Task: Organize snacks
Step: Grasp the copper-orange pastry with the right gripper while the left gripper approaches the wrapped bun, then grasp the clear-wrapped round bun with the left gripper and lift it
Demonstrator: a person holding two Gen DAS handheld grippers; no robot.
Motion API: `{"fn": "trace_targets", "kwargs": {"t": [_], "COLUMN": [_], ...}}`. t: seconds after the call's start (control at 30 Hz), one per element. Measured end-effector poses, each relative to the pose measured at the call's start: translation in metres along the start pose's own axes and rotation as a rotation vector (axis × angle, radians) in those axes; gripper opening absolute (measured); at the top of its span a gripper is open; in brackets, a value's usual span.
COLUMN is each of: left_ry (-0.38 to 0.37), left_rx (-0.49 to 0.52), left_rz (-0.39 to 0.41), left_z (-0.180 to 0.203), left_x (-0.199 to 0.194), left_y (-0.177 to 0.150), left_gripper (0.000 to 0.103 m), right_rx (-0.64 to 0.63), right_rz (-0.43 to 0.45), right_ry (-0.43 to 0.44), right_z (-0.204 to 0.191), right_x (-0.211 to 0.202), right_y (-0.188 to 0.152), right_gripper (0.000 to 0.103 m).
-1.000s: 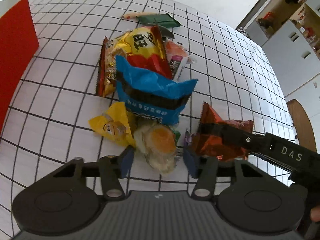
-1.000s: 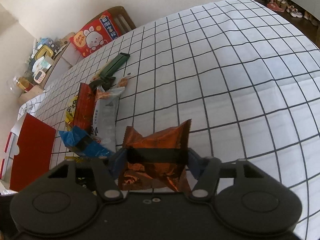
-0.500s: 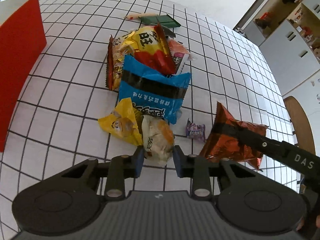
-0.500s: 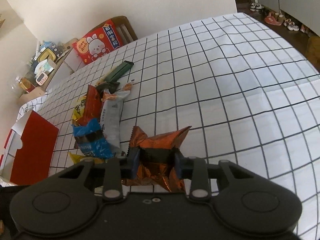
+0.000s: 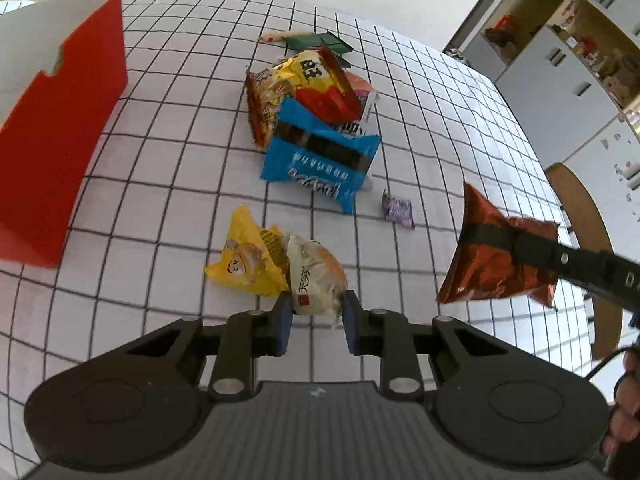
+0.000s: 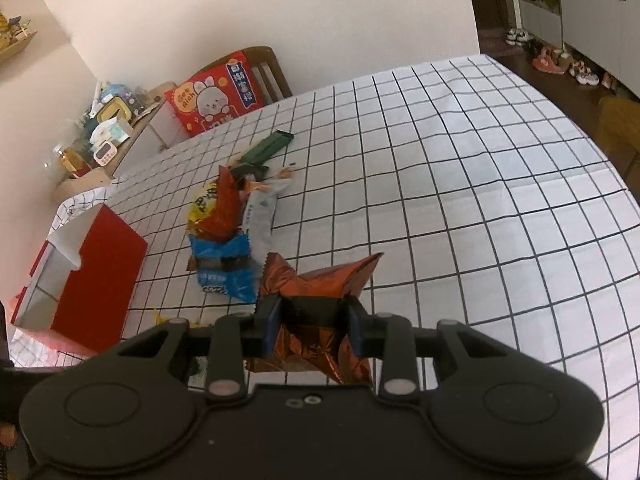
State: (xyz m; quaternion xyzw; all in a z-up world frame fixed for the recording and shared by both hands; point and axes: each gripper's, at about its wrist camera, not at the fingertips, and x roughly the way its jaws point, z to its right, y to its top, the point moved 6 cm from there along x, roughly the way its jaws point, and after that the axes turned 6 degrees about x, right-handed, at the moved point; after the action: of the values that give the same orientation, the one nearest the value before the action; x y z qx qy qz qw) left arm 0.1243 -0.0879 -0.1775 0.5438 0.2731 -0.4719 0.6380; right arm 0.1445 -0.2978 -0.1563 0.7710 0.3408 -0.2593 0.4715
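Observation:
A clear-wrapped bun (image 5: 320, 276) sits between the blue pads of my left gripper (image 5: 316, 320), whose jaws are closing and pressing its sides. A yellow packet (image 5: 248, 260) lies against the bun on the checked tablecloth (image 5: 168, 184). My right gripper (image 6: 314, 320) is shut on a crumpled copper-brown snack bag (image 6: 320, 284), held off the table; the same bag (image 5: 492, 264) shows at the right of the left wrist view. A blue packet (image 5: 320, 160), a yellow-red bag (image 5: 308, 80), a small purple sweet (image 5: 397, 210) and a green packet (image 5: 316, 42) lie further off.
An open red box (image 5: 52, 128) with a white inside stands at the table's left; it also shows in the right wrist view (image 6: 96, 272). A chair with a red rabbit bag (image 6: 218, 92) is behind the table. Cabinets (image 5: 560, 80) stand to the right.
Both grippers have closed: the left onto the bun, the right onto the copper-brown bag. Both have drawn back and risen, and the bag now hangs above the cloth.

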Motion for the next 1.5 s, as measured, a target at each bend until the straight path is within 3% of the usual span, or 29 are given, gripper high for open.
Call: {"fn": "trace_targets", "kwargs": {"t": [0.53,0.6,0.63,0.67,0.9,1.07,1.3,1.43,1.5], "left_ry": [-0.028,-0.028,-0.022,-0.015,0.027,0.098,0.160,0.191,0.190], "left_rx": [0.055,0.097,0.124,0.146,0.379,0.491,0.511,0.487,0.465], "left_rz": [-0.026,-0.009,0.004,0.022,0.110,0.103,0.070,0.064,0.060], "left_z": [-0.033,-0.032,-0.030,-0.029,0.005,0.019,0.014,0.007,0.006], "left_x": [-0.020,-0.029,-0.034,-0.040,-0.049,-0.025,-0.004,0.001,0.000], "left_y": [-0.035,-0.038,-0.040,-0.041,-0.039,-0.040,-0.040,-0.039,-0.037], "left_gripper": [0.028,0.038,0.056,0.067,0.067,0.067,0.066,0.050,0.048], "right_rx": [-0.002,0.004,0.007,0.010,0.014,0.017,0.033,0.038,0.036], "right_rz": [-0.025,-0.026,-0.026,-0.027,-0.032,-0.037,-0.049,-0.052,-0.052], "right_ry": [0.009,0.012,0.013,0.015,0.031,0.026,0.021,0.022,0.022], "right_z": [-0.021,-0.022,-0.022,-0.022,-0.024,-0.021,-0.014,-0.011,-0.010], "right_x": [0.002,0.002,0.002,0.002,0.003,0.004,0.003,0.003,0.003], "right_y": [-0.025,-0.026,-0.027,-0.027,-0.029,-0.030,-0.034,-0.035,-0.035], "right_gripper": [0.032,0.033,0.033,0.033,0.033,0.033,0.033,0.033,0.033]}}
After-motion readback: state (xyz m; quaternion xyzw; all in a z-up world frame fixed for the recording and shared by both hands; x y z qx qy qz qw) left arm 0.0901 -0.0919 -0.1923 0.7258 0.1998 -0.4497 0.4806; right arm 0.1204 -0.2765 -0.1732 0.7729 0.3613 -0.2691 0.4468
